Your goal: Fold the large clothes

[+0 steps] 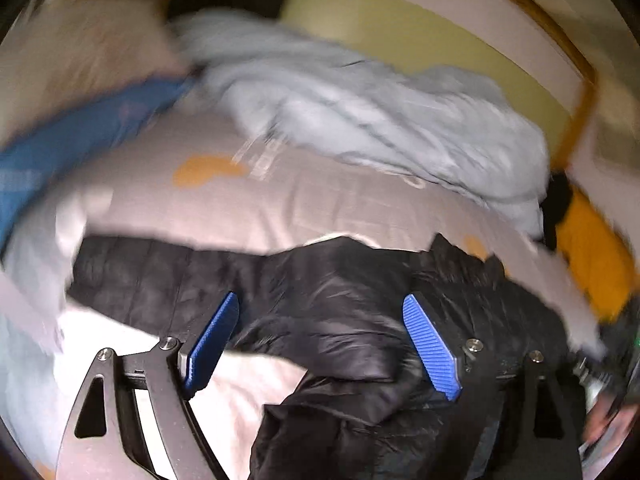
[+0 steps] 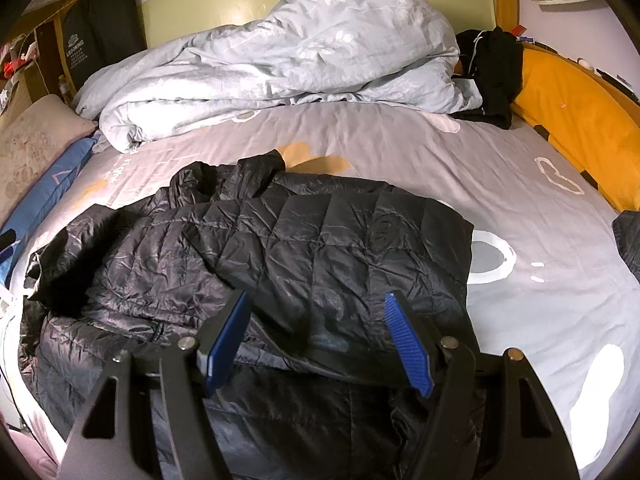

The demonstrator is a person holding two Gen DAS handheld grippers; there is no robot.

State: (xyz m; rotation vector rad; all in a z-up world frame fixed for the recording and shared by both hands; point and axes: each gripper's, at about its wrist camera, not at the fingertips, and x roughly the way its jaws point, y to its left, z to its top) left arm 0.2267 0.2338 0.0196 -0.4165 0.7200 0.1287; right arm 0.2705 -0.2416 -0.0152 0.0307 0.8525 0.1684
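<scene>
On a bed with a grey patterned sheet [image 2: 400, 148], a black quilted puffer jacket [image 2: 304, 240] lies spread near the front edge, in front of both tongs. One part, probably a sleeve or side panel, is already laid over the body, so the fold looks begun but far from finished; the left side remains bunched and wrinkled, and the lower edge hangs loose toward the camera.

The left tongs [image 1: 320, 340] are wide open over the jacket, with nothing between the blue pads. That view is blurred. The right tongs [image 2: 320, 340] also stand open above the jacket's lower part, and grip nothing.

Behind the jacket a pale blue duvet [image 2: 280, 48] is heaped against the green headboard [image 2: 208, 0]. A yellow cushion [image 2: 576, 120] lines the right side.

What seems left: smoothing the crumpled side, folding it in, then doubling the jacket over.
</scene>
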